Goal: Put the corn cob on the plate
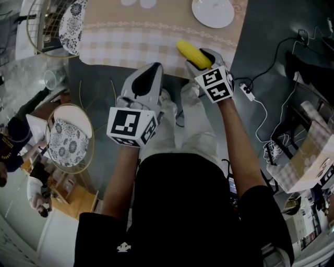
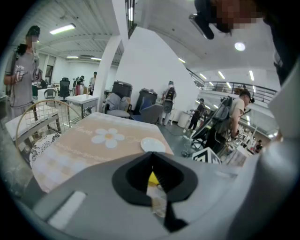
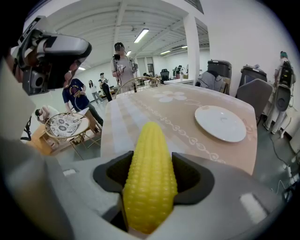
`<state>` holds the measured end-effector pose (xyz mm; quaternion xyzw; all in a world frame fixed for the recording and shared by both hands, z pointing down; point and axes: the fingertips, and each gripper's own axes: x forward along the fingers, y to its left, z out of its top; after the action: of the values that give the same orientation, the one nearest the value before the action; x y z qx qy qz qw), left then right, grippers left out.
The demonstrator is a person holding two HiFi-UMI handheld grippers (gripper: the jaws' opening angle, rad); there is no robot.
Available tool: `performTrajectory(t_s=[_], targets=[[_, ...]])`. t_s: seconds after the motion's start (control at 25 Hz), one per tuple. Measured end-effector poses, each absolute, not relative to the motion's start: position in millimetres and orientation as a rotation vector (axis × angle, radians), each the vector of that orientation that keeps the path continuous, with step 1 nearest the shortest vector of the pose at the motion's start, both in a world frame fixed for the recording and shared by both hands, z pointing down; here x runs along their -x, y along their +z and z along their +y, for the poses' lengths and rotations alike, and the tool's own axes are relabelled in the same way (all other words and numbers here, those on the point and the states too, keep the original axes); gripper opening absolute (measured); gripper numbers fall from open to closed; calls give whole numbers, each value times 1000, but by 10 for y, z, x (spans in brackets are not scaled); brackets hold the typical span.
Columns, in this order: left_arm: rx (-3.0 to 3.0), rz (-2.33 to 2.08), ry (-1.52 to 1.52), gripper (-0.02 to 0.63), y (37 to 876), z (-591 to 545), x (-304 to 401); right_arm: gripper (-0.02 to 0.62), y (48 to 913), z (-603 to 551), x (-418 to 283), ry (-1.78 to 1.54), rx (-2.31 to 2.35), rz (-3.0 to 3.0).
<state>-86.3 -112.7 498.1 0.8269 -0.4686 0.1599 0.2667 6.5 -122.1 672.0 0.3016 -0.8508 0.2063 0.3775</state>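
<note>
A yellow corn cob (image 1: 192,53) sticks out of my right gripper (image 1: 202,61), which is shut on it just over the near edge of the table. In the right gripper view the corn cob (image 3: 150,180) stands up between the two dark pads of the gripper (image 3: 151,164) and points across the table. The white plate (image 1: 212,11) lies bare at the table's far right; it is also seen in the right gripper view (image 3: 220,123), ahead and to the right. My left gripper (image 1: 150,75) hovers beside the right one, shut (image 2: 152,176) with nothing in it.
A beige checked cloth (image 1: 135,36) covers the table. A wire basket (image 1: 36,31) with a patterned dish stands at the table's far left. Another round wire stand (image 1: 68,143) is on the floor at left. Cables and a power strip (image 1: 246,92) lie at right. People stand in the hall.
</note>
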Motion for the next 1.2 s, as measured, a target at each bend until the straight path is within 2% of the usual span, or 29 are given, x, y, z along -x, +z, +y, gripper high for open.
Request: performTrajectory(t_s=[1.2], targets=[[-2227,-1319,416,9,4802,-1507,413,256,6240,-2066,-629,490,-873,-2248]])
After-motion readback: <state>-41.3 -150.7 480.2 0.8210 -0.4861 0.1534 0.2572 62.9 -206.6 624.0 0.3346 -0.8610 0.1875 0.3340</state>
